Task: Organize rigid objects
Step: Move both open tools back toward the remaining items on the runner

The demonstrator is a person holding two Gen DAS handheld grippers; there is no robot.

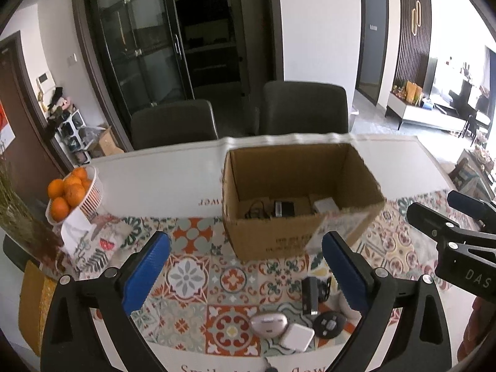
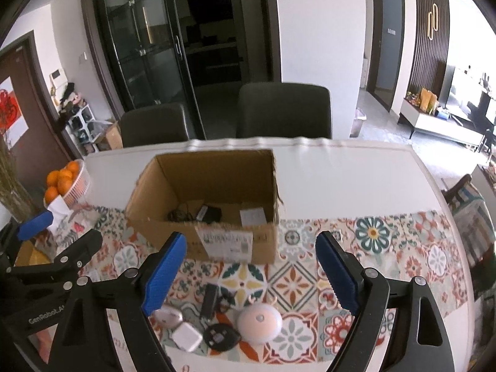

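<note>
Cardboard box point(image 2: 204, 204) stands open on the patterned tablecloth point(image 2: 387, 248), its near wall bearing a white label point(image 2: 228, 241) whose print is too small to read. Inside lie a black adapter with a tangle of cable point(image 2: 198, 212) and a pale flat item point(image 2: 252, 217), half hidden by the box wall.

In front of the box a small cluster rests on the cloth: a white cube charger point(image 2: 187, 337), a black round disc point(image 2: 220, 337), a black upright block point(image 2: 209, 300), a pinkish rounded device point(image 2: 169, 316) partly behind a blue finger, and a white dome with a small dot on top point(image 2: 259, 322). In the left wrist view the dome is almost wholly hidden behind the right-hand finger pad point(image 1: 345, 272).

The left gripper point(image 1: 246, 271) hovers above this cluster with its 2 blue fingers spread wide and nothing between them. The right gripper point(image 2: 251, 274) is likewise spread apart and empty, above the dome and charger.

At the table's left edge a white basket point(image 1: 91, 198) of oranges point(image 1: 66, 192) sits; 2 dark chairs point(image 1: 303, 108) stand beyond the table.
</note>
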